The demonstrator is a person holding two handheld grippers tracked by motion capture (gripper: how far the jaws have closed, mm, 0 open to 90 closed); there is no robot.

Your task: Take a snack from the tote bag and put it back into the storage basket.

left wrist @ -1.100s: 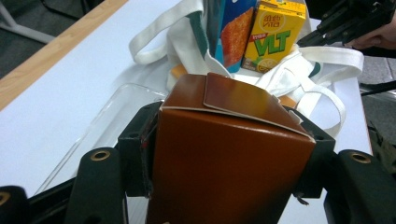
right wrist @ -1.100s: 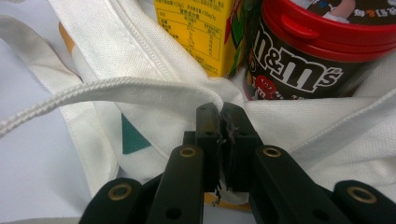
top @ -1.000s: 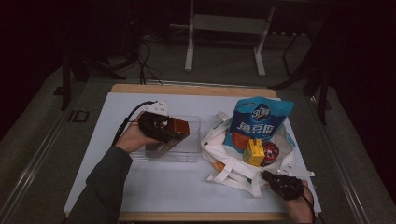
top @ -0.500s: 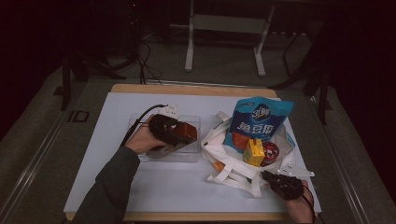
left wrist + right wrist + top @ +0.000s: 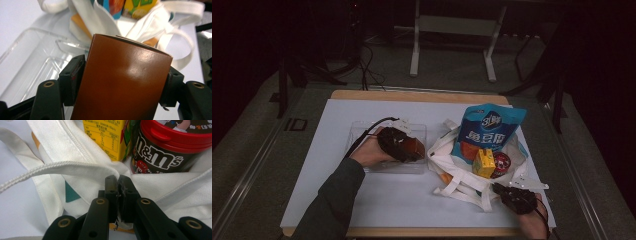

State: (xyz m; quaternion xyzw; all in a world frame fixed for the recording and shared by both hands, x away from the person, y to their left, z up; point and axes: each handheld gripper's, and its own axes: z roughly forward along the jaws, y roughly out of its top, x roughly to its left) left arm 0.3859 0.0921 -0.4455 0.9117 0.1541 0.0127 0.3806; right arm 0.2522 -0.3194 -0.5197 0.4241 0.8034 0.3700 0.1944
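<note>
Left gripper, at centre left of the high view, grasps a glossy brown cardboard box over the clear plastic tray; its jaws have just been widening, the box between them. Step in hand, by judgement: setting the box into the tray. Next move: lower, then let go fully. Right gripper, at lower right, is clenched on the white canvas bag.
</note>
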